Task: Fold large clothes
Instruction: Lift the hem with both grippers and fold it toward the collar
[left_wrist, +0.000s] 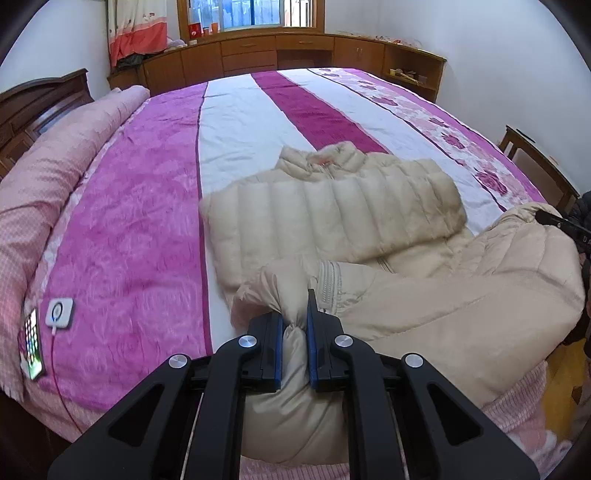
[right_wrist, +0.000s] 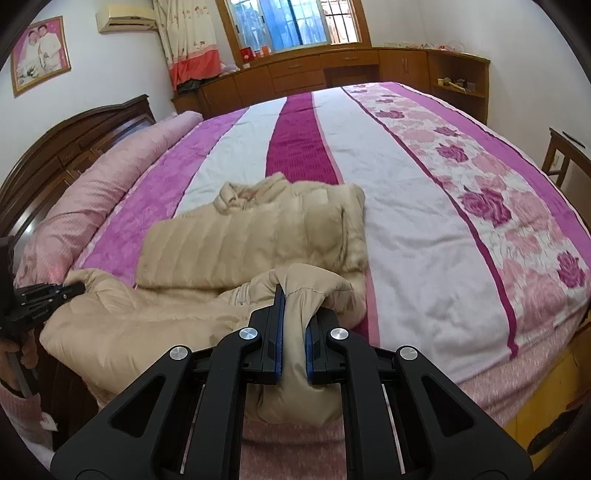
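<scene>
bed (left_wrist: 129, 221): jacket (left_wrist: 332, 214) pinched in both grippers

A cream quilted puffer jacket (left_wrist: 332, 206) lies on the bed, collar at the far end. A sleeve lies folded across its chest. Its near hem is bunched and raised off the bedspread.

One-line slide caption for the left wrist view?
Left gripper pinches the hem of a cream puffer jacket on a striped bed.
</scene>
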